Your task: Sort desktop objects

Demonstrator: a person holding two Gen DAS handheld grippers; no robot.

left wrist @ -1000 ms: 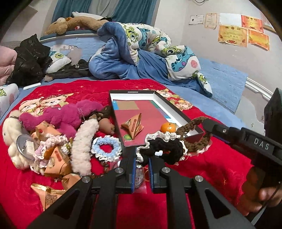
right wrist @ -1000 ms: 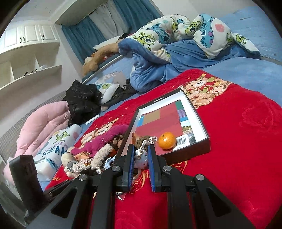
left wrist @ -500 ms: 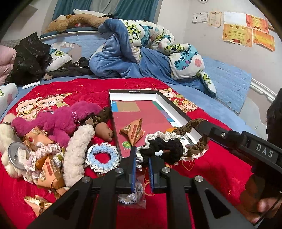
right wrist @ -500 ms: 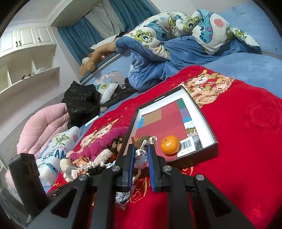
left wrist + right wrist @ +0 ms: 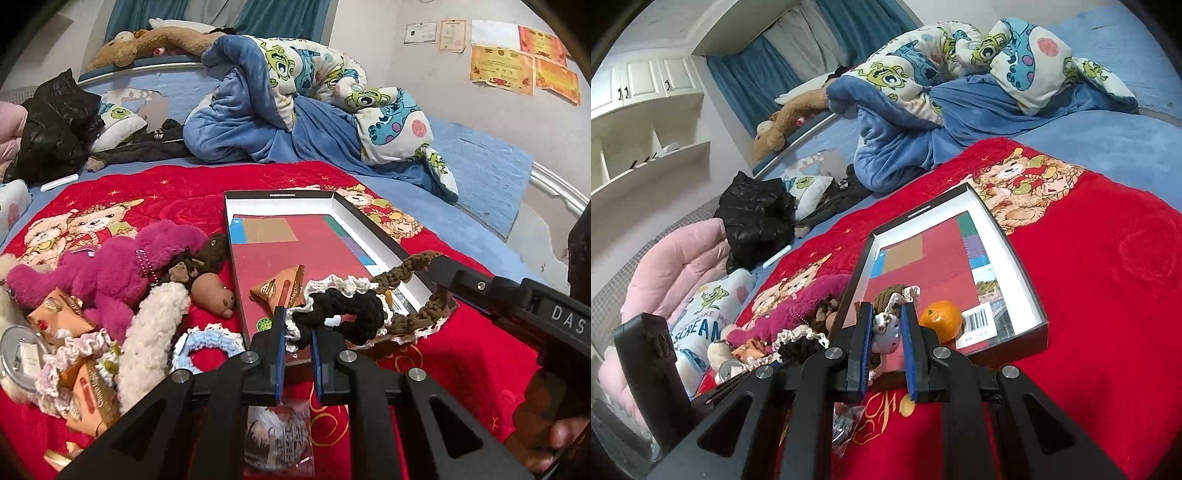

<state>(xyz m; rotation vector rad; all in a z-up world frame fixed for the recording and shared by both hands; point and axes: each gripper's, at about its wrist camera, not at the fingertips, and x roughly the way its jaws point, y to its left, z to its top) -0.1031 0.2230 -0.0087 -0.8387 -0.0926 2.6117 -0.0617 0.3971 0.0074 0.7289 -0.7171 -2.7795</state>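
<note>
Black scrunchie [image 5: 345,308] is hanging in the closed left claw [image 5: 298,347] over the box's [image 5: 373,236] near edge. Brown scrunchie [image 5: 413,269] and snack packet [image 5: 280,290] are crowding it. Right claw [image 5: 884,341] is clamping a small white charm [image 5: 886,332] beside the box's orange [image 5: 941,319].

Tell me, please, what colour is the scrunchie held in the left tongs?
Black with a white lace edge; the scrunchie shows best in the left wrist view.

- Blanket [image 5: 155,192]: plush red cloth.
- Box [image 5: 280,194]: matt card.
- Scrunchie [image 5: 343,306]: black crochet yarn.
- Toy [image 5: 110,269]: fuzzy magenta plush.
- Packet [image 5: 280,435]: glossy clear plastic.
</note>
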